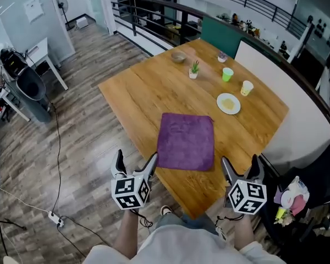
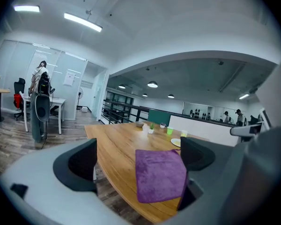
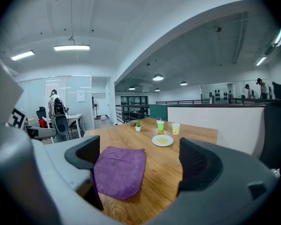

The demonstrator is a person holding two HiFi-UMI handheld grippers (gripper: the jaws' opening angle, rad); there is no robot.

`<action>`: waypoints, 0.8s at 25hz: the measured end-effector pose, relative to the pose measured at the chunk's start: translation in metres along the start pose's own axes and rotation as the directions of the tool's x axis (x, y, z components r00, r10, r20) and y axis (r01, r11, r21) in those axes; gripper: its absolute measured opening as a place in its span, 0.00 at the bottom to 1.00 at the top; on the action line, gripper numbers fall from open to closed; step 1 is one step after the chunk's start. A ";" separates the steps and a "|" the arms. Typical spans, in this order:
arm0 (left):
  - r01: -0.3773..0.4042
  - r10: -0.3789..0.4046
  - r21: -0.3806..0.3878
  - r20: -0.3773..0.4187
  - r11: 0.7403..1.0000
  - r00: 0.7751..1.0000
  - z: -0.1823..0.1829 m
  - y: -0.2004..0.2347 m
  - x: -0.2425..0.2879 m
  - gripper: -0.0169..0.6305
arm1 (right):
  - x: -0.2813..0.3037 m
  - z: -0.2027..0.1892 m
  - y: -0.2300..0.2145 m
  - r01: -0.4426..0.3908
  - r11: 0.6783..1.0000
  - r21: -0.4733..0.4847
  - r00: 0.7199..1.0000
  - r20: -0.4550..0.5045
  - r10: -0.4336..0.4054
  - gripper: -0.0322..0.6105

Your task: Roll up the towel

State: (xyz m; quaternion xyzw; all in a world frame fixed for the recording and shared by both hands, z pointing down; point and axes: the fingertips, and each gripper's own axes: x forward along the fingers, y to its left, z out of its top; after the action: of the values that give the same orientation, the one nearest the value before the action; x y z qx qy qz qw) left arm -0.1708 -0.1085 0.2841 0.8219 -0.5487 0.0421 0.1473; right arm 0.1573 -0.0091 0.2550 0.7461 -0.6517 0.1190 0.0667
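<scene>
A purple towel (image 1: 187,142) lies flat and unrolled on the wooden table (image 1: 148,89), close to its near edge. It shows too in the left gripper view as the towel (image 2: 160,173) and in the right gripper view as the towel (image 3: 119,170). My left gripper (image 1: 136,165) hovers open off the table's near-left edge, just left of the towel's corner. My right gripper (image 1: 241,166) is open as well, over the table's near-right edge and right of the towel. Neither holds anything.
Farther back on the table stand a white plate (image 1: 229,103), a yellow cup (image 1: 246,87), a green cup (image 1: 227,74), a small potted plant (image 1: 193,70) and a bowl (image 1: 179,57). A black chair (image 1: 319,183) with a soft toy (image 1: 293,199) is at my right. A cable (image 1: 58,147) runs across the floor on the left.
</scene>
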 end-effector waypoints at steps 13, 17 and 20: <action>0.069 -0.064 0.038 -0.131 0.997 0.989 -0.032 -0.013 0.025 0.83 | 0.039 -0.018 0.000 -0.139 0.989 -0.041 0.985 -0.113 0.134 0.76; 0.131 -0.109 0.095 -0.207 0.987 0.972 -0.056 -0.022 0.034 0.73 | 0.051 -0.041 0.007 -0.228 0.972 -0.053 0.960 -0.178 0.215 0.69; 0.197 -0.152 0.143 -0.273 0.970 0.950 -0.079 -0.030 0.039 0.66 | 0.057 -0.066 0.012 -0.298 0.952 -0.072 0.931 -0.245 0.272 0.63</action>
State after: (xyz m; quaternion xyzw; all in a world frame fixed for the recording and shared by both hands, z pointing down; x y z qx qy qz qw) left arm -0.1210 -0.1096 0.3626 0.8641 -0.4440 0.1827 0.1513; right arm 0.1463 -0.0483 0.3331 0.6198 -0.7464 0.1783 0.1645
